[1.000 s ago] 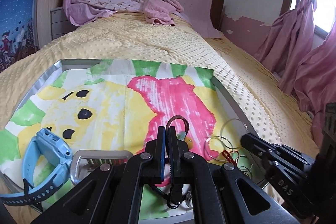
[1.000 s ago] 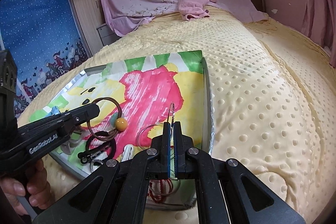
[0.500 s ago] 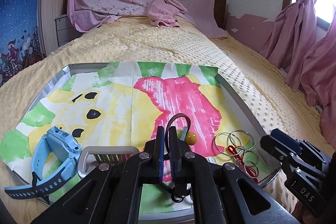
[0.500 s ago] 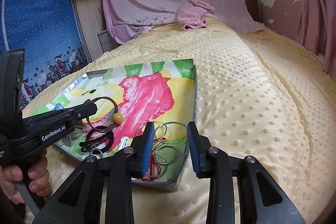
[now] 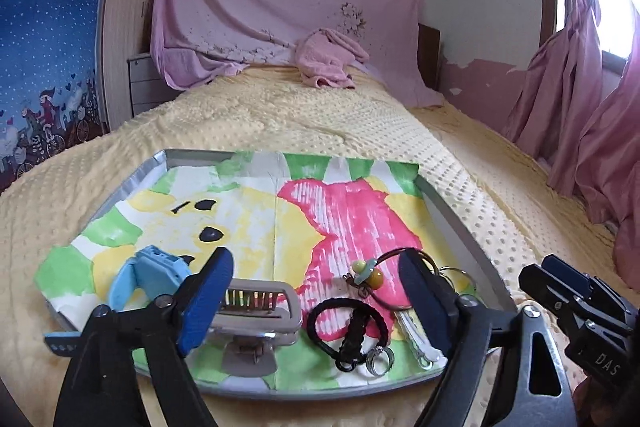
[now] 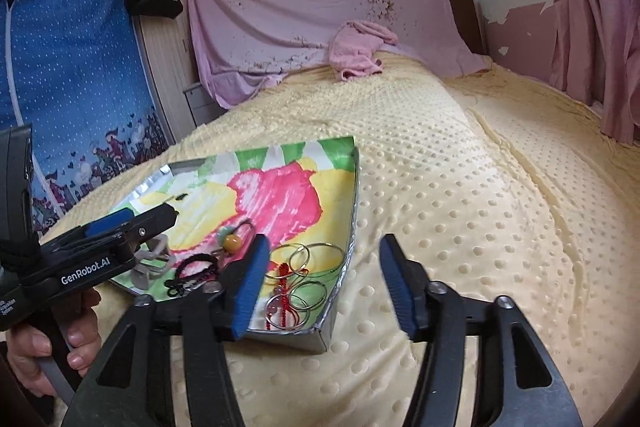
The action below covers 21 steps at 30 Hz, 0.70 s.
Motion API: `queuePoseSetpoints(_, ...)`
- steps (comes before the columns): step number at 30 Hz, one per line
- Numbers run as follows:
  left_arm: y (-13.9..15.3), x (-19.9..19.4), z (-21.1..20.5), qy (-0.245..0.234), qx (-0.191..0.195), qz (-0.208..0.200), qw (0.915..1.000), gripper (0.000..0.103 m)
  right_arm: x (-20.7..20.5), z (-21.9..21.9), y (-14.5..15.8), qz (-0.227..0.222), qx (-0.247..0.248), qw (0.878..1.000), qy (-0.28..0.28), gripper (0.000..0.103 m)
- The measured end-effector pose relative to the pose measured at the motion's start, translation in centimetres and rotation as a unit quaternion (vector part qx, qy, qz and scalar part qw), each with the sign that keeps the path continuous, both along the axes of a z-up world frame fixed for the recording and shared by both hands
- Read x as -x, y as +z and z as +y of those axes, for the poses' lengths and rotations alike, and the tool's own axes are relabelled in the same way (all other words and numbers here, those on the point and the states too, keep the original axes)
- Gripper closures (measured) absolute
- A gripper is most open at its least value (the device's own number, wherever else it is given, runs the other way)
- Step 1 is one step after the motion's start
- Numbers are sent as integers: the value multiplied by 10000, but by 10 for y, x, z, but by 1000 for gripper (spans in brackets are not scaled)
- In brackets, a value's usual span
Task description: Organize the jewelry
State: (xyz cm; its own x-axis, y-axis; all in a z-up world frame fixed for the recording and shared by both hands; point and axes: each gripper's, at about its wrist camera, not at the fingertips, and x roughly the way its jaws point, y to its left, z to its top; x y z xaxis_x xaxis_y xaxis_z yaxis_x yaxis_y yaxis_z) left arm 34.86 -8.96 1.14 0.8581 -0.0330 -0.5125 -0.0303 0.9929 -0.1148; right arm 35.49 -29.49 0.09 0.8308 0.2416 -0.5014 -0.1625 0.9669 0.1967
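both grippers have just been opening, nothing between the jaws: left gripper point(image 5: 316, 291) spread above the tray point(image 5: 460, 223); right gripper point(image 6: 324, 287) spread. only left wrist view shows the blue watch point(image 5: 148, 275); right wrist view shows the wire rings point(image 6: 308, 267) in the tray's near corner.

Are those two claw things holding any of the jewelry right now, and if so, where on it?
Nothing is held. The left gripper and right gripper have both just been opening, with no jewelry between their jaws; everything lies in the tray.

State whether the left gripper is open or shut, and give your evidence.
Open. The left gripper has just been opening; its blue-padded fingers stand wide apart above the foil-edged tray, gripping nothing.
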Motion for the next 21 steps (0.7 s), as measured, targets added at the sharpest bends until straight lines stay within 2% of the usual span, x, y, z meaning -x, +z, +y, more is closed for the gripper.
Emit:
queuePoseSetpoints(4,8,19,2,8,-65,-248,9997,7,15,-2,11,-186,-96,9998,33,34)
queuePoseSetpoints(5,9,24,3,8,-64,-290,9996,7,20,-3,14,-242,-136,9996,57,29)
queuePoseSetpoints(12,26,65,21,154,238,-651,9975,3,54,1,33,-529,-241,9982,140,15)
queuePoseSetpoints(16,32,84,30,260,356,-703,9965,1,77,5,46,-654,-314,9970,253,14)
queuePoseSetpoints(21,39,111,43,411,550,-748,9948,0,103,13,55,-723,-242,9966,299,4)
